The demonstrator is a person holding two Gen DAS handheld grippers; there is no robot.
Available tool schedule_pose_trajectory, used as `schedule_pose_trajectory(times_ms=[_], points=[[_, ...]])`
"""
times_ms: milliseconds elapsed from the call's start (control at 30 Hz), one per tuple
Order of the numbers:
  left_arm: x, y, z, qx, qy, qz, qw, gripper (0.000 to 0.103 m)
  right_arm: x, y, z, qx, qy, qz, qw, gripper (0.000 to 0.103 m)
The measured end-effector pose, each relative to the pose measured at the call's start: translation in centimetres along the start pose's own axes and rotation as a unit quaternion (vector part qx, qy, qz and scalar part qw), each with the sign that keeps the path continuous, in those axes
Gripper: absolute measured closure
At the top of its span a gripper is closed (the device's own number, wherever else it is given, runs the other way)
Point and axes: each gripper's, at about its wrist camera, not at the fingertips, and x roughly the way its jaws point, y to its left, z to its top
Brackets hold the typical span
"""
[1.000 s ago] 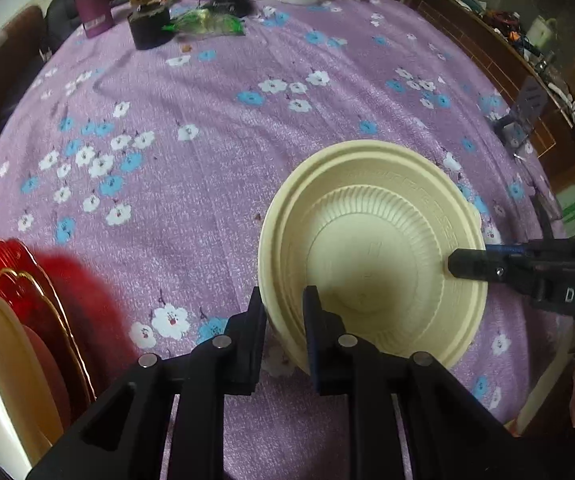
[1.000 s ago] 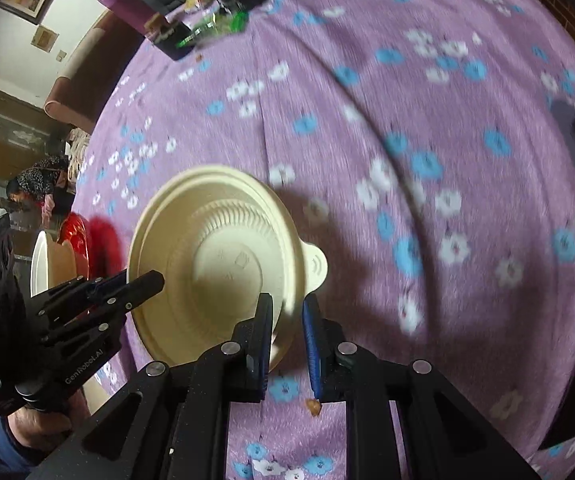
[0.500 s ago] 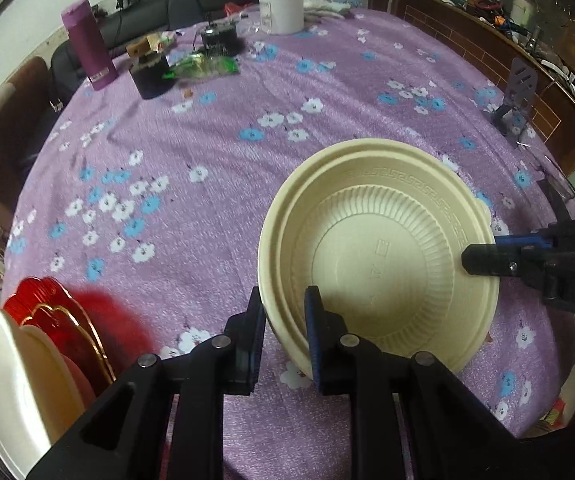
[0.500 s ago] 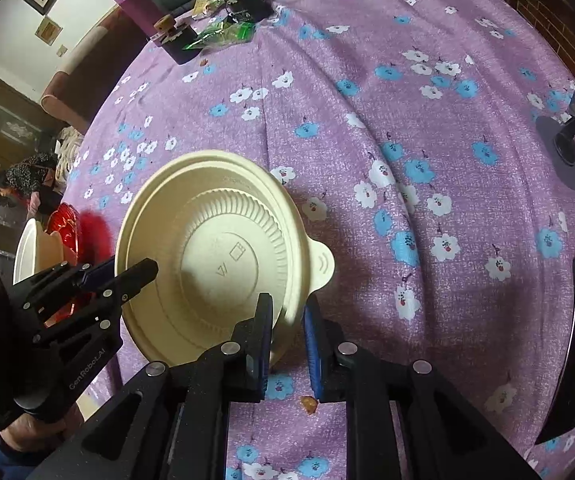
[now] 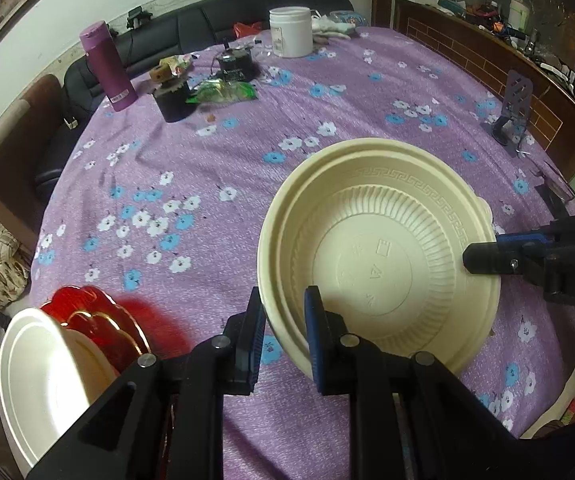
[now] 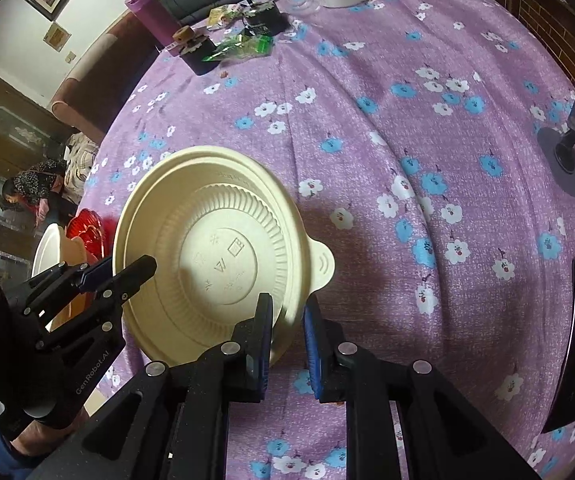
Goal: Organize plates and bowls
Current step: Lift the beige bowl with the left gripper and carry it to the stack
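- Gripping opposite sides of the cream bowl (image 5: 379, 248), the 2 grippers hold it tilted above the purple flowered tablecloth (image 5: 191, 160).
- The left gripper (image 5: 283, 334) is clamped on the bowl's near rim, 1 finger inside, 1 outside.
- The right gripper (image 6: 287, 334) pinches the rim beside the bowl's small tab handle (image 6: 321, 266).
- A stack of red plates (image 5: 87, 314) and a white plate (image 5: 43, 376) stands at the table's left edge, well apart from the bowl.
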Motion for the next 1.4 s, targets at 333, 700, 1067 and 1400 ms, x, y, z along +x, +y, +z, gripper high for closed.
schedule_pose_trajectory(times_ms=[333, 700, 1067, 1400], points=[[-1.6, 0.6, -0.1, 0.007, -0.016, 0.007, 0.9998, 0.085, -1.1, 1.4, -0.1, -0.001, -0.009, 0.003, 1.0, 0.086], [-3.4, 2.3, -0.6, -0.003, -0.032, 0.018, 0.9993, 0.085, -2.0, 3.4, 0.0, -0.011, -0.017, 0.013, 1.0, 0.086], [-5.6, 4.7, -1.0, -0.023, -0.049, 0.033, 0.998, 0.085, -2.3, 6.0, 0.5, -0.032, -0.021, 0.03, 0.999, 0.086], [-7.9, 8.4, -2.0, -0.055, -0.061, 0.057, 0.995, 0.085, -2.3, 10.0, 1.4, -0.058, -0.014, 0.059, 0.996, 0.086]])
